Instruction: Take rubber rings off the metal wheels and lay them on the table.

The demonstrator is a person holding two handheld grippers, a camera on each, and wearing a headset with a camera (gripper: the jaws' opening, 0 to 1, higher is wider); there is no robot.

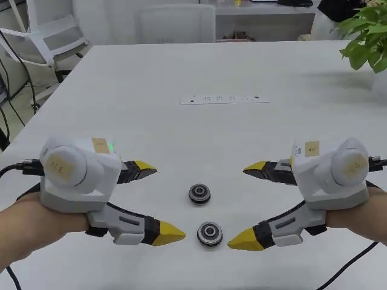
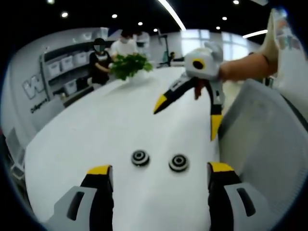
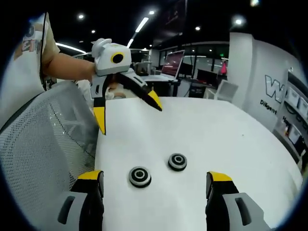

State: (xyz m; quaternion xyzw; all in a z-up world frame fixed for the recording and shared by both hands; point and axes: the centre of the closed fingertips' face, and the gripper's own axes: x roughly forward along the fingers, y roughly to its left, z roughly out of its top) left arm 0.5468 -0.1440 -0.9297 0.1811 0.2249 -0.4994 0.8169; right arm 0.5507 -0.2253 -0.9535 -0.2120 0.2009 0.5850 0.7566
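Currently at the start of the task: nothing is gripped, and both rings are on their wheels.

Head view. The left gripper (image 1: 158, 200) and right gripper (image 1: 248, 205) hover low over the white table (image 1: 181, 72), facing each other, each with jaws spread wide and empty. Two metal wheels lie flat between them. The far wheel (image 1: 199, 193) sits about midway between the grippers. The near wheel (image 1: 210, 233) lies closer to the person, between the two lower jaw tips and touching neither. Each wheel carries a dark outer band, which I take to be the rubber ring (image 1: 200, 234). A power strip (image 1: 224, 98) lies well beyond, and a plant (image 1: 366, 36) stands at the far right corner.

Left gripper view. The gripper's own jaws (image 2: 160, 169) stand apart. Both wheels lie just ahead in the gap, the far wheel (image 2: 140, 157) to the left and the near wheel (image 2: 178, 162) to the right. The right gripper (image 2: 186, 119) hangs open beyond them.

Right gripper view. The gripper's own jaws (image 3: 154, 176) are apart and empty. The near wheel (image 3: 140, 176) is at left, the far wheel (image 3: 177, 161) at right, and the left gripper (image 3: 129, 114) hangs open above.

Judgement: this is the approach step. The next move probably calls for one gripper to pin a wheel by its metal body while the other catches the ring's edge with a jaw tip and peels it off. The rings look thin and seated, so tip placement will matter.
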